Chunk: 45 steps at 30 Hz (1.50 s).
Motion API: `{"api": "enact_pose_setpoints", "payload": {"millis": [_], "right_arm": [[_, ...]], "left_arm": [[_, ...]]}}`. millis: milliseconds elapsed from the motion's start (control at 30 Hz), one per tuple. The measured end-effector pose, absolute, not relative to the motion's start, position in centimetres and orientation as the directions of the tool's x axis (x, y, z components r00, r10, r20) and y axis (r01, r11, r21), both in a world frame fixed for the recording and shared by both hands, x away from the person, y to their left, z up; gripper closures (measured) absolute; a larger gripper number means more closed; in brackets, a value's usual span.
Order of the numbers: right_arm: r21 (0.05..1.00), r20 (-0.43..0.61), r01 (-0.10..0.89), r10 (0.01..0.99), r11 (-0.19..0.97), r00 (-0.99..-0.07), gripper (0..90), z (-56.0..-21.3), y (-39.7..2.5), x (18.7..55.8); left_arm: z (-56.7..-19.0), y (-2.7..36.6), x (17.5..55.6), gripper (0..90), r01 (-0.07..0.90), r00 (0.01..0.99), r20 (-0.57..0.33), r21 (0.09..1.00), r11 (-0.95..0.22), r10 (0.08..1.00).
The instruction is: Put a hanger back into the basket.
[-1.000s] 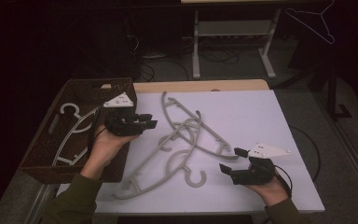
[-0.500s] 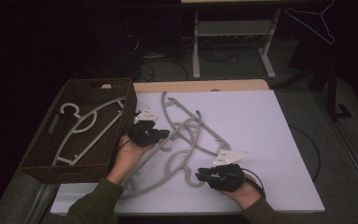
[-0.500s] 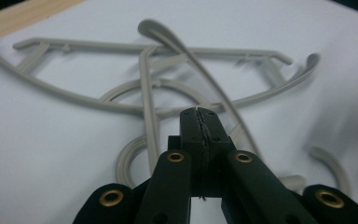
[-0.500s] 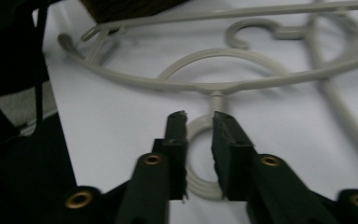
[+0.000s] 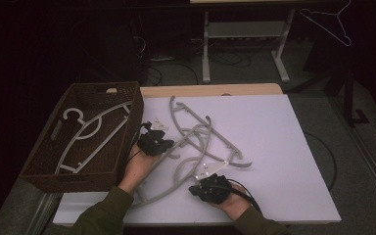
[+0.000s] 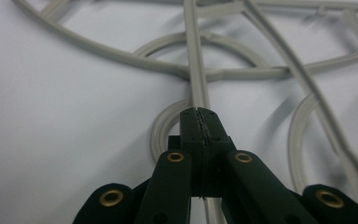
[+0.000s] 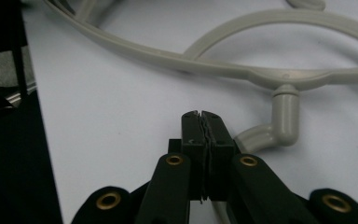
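We hold two black grippers over a tangle of grey plastic hangers (image 5: 196, 142) on a white table (image 5: 293, 161). The left gripper (image 5: 160, 145) sits at the tangle's left edge, just beside a brown wicker basket (image 5: 127, 93) that already holds one white hanger (image 5: 90, 134). In the left gripper view its jaws are pressed together with no gap; a thin straight hanger bar (image 6: 195, 70) runs from directly beyond the tips away up the picture, and a curved hook (image 6: 165, 128) lies beside them. Whether the jaws pinch that bar or merely rest over it, we cannot tell.

The right gripper (image 5: 203, 182) lies at the near edge of the tangle. In the right gripper view its jaws also meet, holding nothing that we can make out; a hanger neck (image 7: 284, 116) with its bent stub lies just right of the tips, apart from them, below a long curved arm (image 7: 177, 58).

The relation that matters: the bar's long axis runs in line with the left jaws, and the left hand is nearer the basket, so we judge it better placed to carry a hanger there. The plastic looks smooth, matte and rigid, with flat ribbed sections; interlocked arms may drag neighbours along.
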State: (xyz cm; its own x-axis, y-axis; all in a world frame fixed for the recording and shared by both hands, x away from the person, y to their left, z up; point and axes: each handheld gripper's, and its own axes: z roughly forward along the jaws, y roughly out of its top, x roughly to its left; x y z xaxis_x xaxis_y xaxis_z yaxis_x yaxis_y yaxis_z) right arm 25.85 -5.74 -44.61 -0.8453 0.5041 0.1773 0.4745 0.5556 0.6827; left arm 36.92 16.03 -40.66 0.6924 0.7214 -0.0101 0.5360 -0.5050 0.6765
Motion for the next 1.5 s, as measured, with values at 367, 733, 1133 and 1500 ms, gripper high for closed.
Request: {"api": "enact_pose_setpoints", "payload": {"millis": [367, 733, 1133, 1500], "right_arm": [[0.667, 0.14, 0.49, 0.551, 0.562, -0.823, 89.5, -44.6, -6.3, 26.1], [0.667, 0.107, 0.512, 0.61, 0.541, -0.785, 89.5, -44.6, -8.2, 27.0], [0.657, 0.103, 0.525, 0.626, 0.541, -0.773, 89.5, -44.5, -8.3, 27.3], [0.669, 0.089, 0.54, 0.667, 0.51, -0.74, 89.6, -43.9, -9.0, 28.1]], "left_arm": [[-42.0, 15.7, 36.6, 90.0, 0.588, 0.707, -0.055, 0.601, -0.542, 0.706], [-42.3, 15.8, 34.5, 90.0, 0.568, 0.76, -0.09, 0.574, -0.591, 0.643], [-42.3, 16.7, 32.7, 90.0, 0.566, 0.788, -0.135, 0.541, -0.622, 0.601], [-42.2, 15.6, 31.7, 90.0, 0.541, 0.816, -0.164, 0.554, -0.633, 0.554]]}}
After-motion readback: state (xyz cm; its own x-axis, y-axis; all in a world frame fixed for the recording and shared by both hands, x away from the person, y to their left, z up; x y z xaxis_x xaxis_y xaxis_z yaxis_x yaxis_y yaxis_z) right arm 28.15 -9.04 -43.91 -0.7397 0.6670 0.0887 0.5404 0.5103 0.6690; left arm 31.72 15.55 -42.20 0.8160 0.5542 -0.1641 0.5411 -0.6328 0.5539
